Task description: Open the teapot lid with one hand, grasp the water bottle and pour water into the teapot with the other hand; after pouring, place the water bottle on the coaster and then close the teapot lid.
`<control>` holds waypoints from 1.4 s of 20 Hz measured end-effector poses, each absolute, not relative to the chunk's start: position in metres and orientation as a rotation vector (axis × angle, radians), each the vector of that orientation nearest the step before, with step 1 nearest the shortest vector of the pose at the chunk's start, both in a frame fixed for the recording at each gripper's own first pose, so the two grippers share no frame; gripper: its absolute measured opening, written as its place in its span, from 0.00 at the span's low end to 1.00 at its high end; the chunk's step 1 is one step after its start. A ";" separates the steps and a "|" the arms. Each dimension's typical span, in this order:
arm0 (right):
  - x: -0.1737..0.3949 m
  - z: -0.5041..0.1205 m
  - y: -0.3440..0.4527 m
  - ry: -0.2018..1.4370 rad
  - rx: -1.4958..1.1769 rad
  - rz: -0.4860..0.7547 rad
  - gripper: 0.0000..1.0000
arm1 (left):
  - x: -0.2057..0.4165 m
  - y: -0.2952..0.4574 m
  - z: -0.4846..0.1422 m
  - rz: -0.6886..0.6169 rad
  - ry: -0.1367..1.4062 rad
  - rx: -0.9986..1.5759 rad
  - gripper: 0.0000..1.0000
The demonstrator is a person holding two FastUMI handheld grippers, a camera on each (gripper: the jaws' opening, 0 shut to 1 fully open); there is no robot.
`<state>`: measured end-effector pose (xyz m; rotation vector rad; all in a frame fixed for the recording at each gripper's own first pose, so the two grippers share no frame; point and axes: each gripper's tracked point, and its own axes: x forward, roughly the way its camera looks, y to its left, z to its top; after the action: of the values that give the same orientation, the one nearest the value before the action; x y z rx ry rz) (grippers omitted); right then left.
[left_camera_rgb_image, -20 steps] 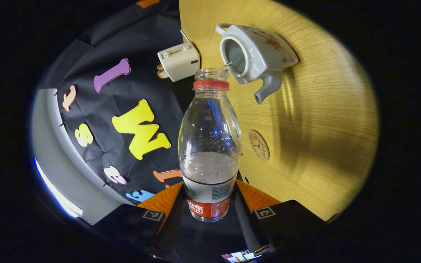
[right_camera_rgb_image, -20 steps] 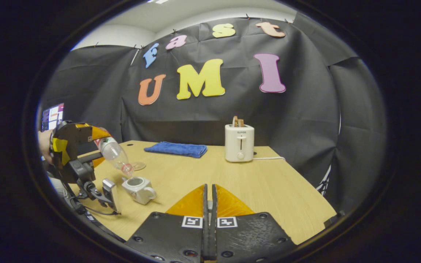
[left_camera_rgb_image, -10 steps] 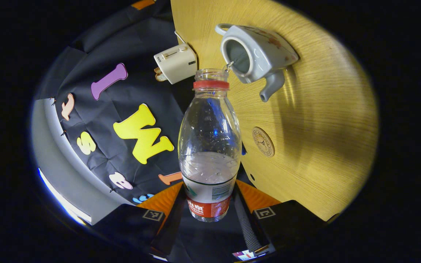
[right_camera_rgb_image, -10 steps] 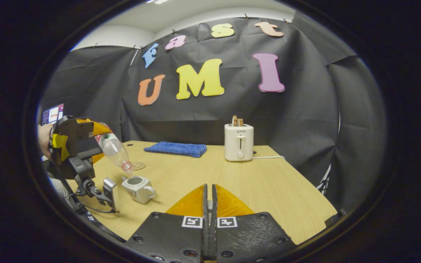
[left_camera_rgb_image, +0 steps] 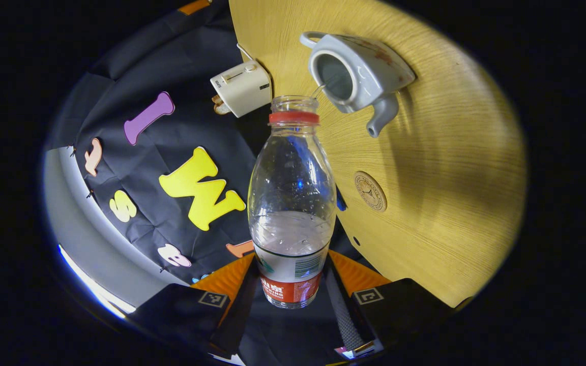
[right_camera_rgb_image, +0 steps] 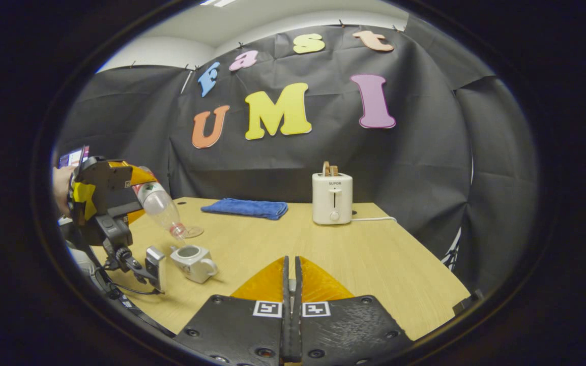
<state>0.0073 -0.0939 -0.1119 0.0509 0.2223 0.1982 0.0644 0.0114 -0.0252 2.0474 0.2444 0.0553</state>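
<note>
The left tongs were clamped on the water bottle, tipped neck-down so its mouth hung just above the open teapot on the counter, judged mid-pour. That view showed the coaster lying bare near the pot; the right gripper view showed the right tongs pressed together, well apart, beside a toaster and blue cloth

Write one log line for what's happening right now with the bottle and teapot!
phase: pouring | left gripper: shut on water bottle, tilted over teapot | lid: off | right gripper: shut, empty | coaster: bare
</note>
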 end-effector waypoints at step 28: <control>0.004 -0.106 -0.080 0.238 0.071 0.207 0.00 | 0.065 0.022 -0.053 -0.008 0.245 1.443 0.74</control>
<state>0.0036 -0.0802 -0.1063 0.0709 0.2377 0.2065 0.0649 0.0221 -0.0535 1.4433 0.2446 -0.0081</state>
